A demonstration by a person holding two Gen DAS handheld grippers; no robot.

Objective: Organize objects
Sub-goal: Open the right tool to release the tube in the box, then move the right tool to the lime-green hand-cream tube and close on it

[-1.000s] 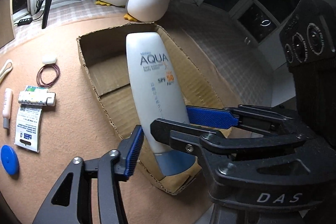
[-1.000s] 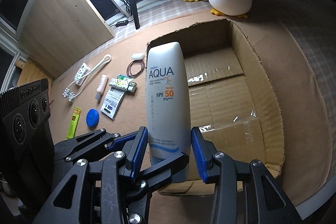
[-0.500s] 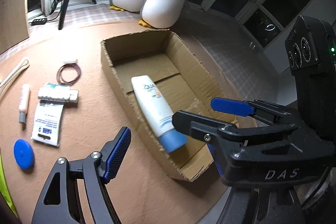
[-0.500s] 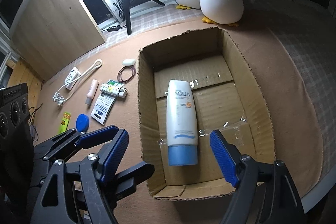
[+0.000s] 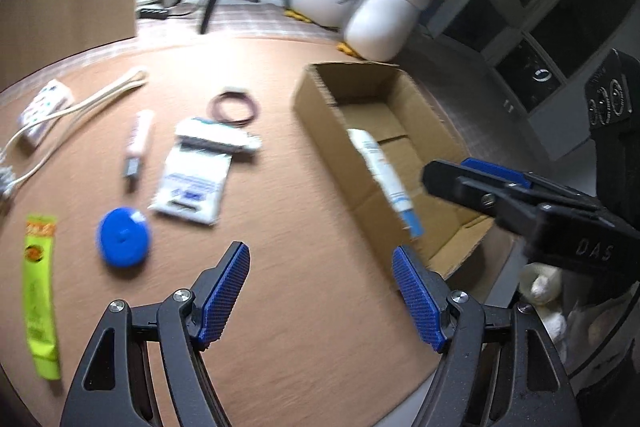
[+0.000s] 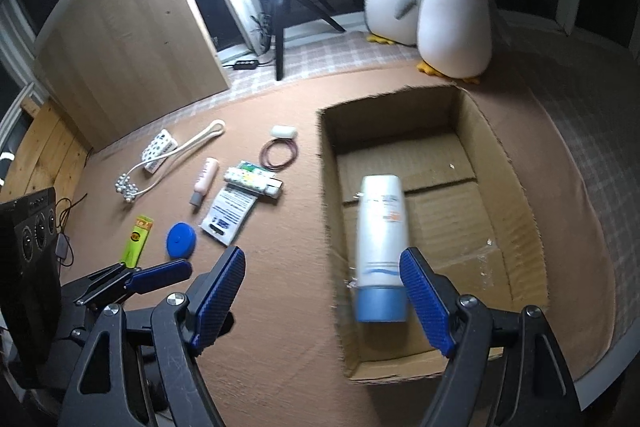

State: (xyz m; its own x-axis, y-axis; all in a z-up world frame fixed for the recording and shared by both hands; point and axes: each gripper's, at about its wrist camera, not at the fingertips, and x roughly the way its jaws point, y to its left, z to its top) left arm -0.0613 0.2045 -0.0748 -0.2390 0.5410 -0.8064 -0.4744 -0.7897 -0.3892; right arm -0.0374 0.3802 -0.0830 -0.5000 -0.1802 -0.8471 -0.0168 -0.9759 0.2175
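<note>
A white sunscreen bottle (image 6: 380, 239) with a blue cap lies flat in the open cardboard box (image 6: 520, 195); it also shows in the left wrist view (image 5: 380, 171), inside the box (image 5: 320, 115). My right gripper (image 6: 322, 301) is open and empty, above the box's near left corner. My left gripper (image 5: 320, 291) is open and empty over the brown mat, left of the box. Loose items lie on the mat: a blue disc (image 5: 123, 237), a green tube (image 5: 38, 295), a white leaflet (image 5: 192, 183), a pink tube (image 5: 138, 141).
A patterned small box (image 6: 254, 181), a hair-band ring (image 6: 279, 154), a white case (image 6: 283, 132) and a white cord with beads (image 6: 168, 159) lie on the mat. Two plush penguins (image 6: 452, 19) stand behind the box. A ring light on a tripod (image 6: 280, 27) stands at the back.
Both grippers have let go of the bottle, which now lies in the box. Both have pulled back and swung left; the left now faces the loose items.
</note>
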